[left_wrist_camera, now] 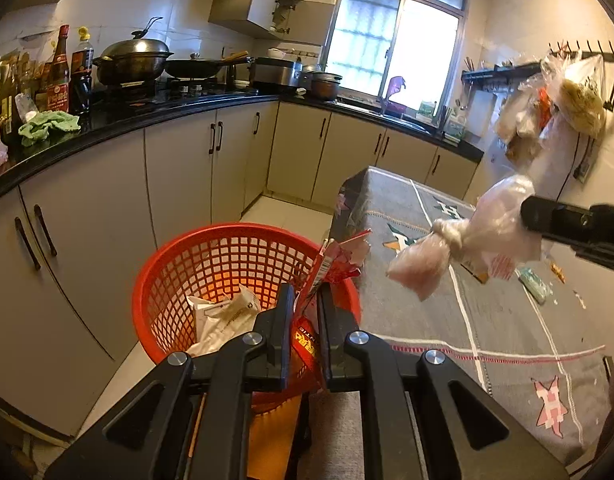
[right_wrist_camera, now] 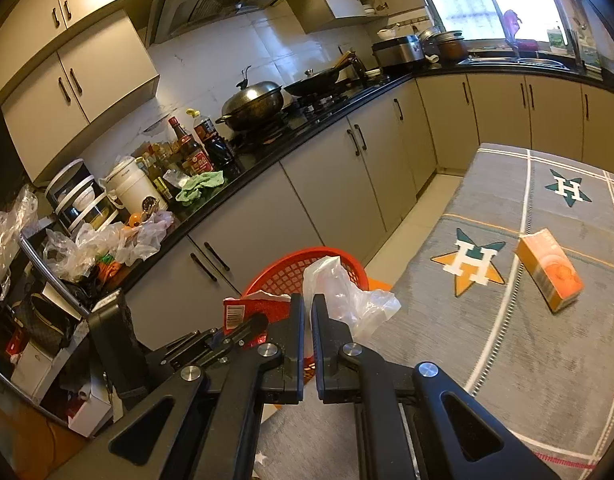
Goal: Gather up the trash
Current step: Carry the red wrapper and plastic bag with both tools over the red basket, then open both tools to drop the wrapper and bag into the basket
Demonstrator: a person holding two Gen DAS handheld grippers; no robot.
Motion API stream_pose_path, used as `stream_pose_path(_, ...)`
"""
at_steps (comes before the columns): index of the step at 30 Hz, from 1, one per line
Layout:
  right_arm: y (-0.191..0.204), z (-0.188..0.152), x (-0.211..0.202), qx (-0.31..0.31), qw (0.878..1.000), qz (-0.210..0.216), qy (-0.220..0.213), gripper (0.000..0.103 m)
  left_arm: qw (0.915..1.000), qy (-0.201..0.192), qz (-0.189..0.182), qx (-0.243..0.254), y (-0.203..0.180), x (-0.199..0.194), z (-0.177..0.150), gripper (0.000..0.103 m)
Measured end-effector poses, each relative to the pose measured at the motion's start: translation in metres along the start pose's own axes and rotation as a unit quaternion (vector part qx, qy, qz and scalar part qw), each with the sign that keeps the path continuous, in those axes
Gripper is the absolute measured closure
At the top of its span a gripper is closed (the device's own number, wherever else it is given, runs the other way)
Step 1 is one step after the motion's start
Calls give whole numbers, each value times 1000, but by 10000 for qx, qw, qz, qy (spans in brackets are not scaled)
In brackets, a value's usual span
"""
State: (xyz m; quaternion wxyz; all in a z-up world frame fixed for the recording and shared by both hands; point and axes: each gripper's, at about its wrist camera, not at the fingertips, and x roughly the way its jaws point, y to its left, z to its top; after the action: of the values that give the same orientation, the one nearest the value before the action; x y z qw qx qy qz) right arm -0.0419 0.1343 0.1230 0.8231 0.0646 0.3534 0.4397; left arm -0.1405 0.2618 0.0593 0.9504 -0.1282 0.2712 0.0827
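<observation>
My left gripper (left_wrist_camera: 305,300) is shut on a red snack wrapper (left_wrist_camera: 331,266) and holds it over the red mesh basket (left_wrist_camera: 227,264), which has crumpled white paper (left_wrist_camera: 223,316) inside. My right gripper (right_wrist_camera: 307,308) is shut on a knotted clear plastic bag (right_wrist_camera: 343,292), held above the table edge beside the basket (right_wrist_camera: 291,270). The bag also shows in the left wrist view (left_wrist_camera: 467,240), hanging from the right gripper's fingers (left_wrist_camera: 547,216). An orange carton (right_wrist_camera: 549,274) lies on the grey tablecloth (right_wrist_camera: 507,340).
A small green wrapper (left_wrist_camera: 533,282) and bits of litter lie on the cloth. Cabinets (left_wrist_camera: 179,176) and a cluttered black counter (right_wrist_camera: 227,184) run behind the basket. Plastic bags (left_wrist_camera: 563,100) hang on the right wall. A narrow tiled floor strip (left_wrist_camera: 283,212) separates table and cabinets.
</observation>
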Motion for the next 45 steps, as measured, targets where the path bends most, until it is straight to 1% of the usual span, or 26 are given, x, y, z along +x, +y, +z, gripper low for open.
stream_pose_path(9, 13, 5, 26, -95, 9999, 73, 125, 98, 9994, 2, 321, -111, 19, 7, 6, 92)
stream_pose_path(14, 17, 6, 39, -133, 9997, 38, 189, 98, 9989, 72, 362, -285, 33, 14, 6, 92)
stream_pose_path(21, 18, 8, 63, -102, 9994, 0, 344, 98, 9984, 212, 430, -303, 44, 25, 6, 92)
stream_pose_path(23, 19, 7, 74, -86, 9991, -4, 420, 97, 9979, 227, 500, -333, 46, 27, 6, 91)
stream_pose_path(24, 19, 7, 81, -100, 9987, 23, 499, 96, 9975, 251, 541, -382, 48, 29, 6, 88)
stream_pose_path(26, 15, 5, 88, -47, 9983, -15, 586, 95, 9969, 255, 543, -501, 53, 30, 6, 73)
stream_pose_path(27, 13, 4, 90, -21, 9981, 7, 623, 95, 9967, 216, 545, -561, 55, 29, 6, 57)
stream_pose_path(28, 11, 4, 90, 15, 9979, 48, 652, 95, 9966, 172, 550, -593, 56, 27, 6, 50)
stream_pose_path(30, 5, 4, 85, 63, 9983, -10, 584, 93, 9964, 66, 562, -631, 57, 22, 7, 50)
stream_pose_path(33, -6, 4, 71, 128, 9987, -59, 482, 93, 9967, 96, 459, -669, 54, 20, 9, 50)
stream_pose_path(37, -23, 4, 47, 248, 9989, -194, 350, 93, 9981, 92, 383, -477, 35, 17, 11, 50)
stream_pose_path(39, -35, 1, 32, 324, 9986, -335, 268, 89, 9989, 107, 318, -326, 19, 14, 12, 50)
stream_pose_path(40, -39, 1, 26, 346, 9984, -390, 233, 82, 9992, 122, 284, -255, 11, 13, 13, 49)
stream_pose_path(41, -47, -1, 17, 379, 9979, -486, 183, 72, 9994, 132, 255, -211, 5, 13, 14, 49)
stream_pose_path(42, -54, -3, 9, 399, 9975, -568, 137, 68, 9995, 145, 220, -165, -2, 12, 15, 48)
stream_pose_path(43, -61, -5, 2, 403, 9970, -652, 97, 61, 9996, 165, 185, -120, -8, 11, 15, 46)
stream_pose_path(44, -68, -6, -5, 407, 9963, -753, 61, 57, 9997, 199, 142, -62, -17, 10, 15, 45)
stream_pose_path(45, -81, -9, -17, 438, 9947, -928, 14, 56, 9997, 226, 111, -23, -23, 10, 15, 44)
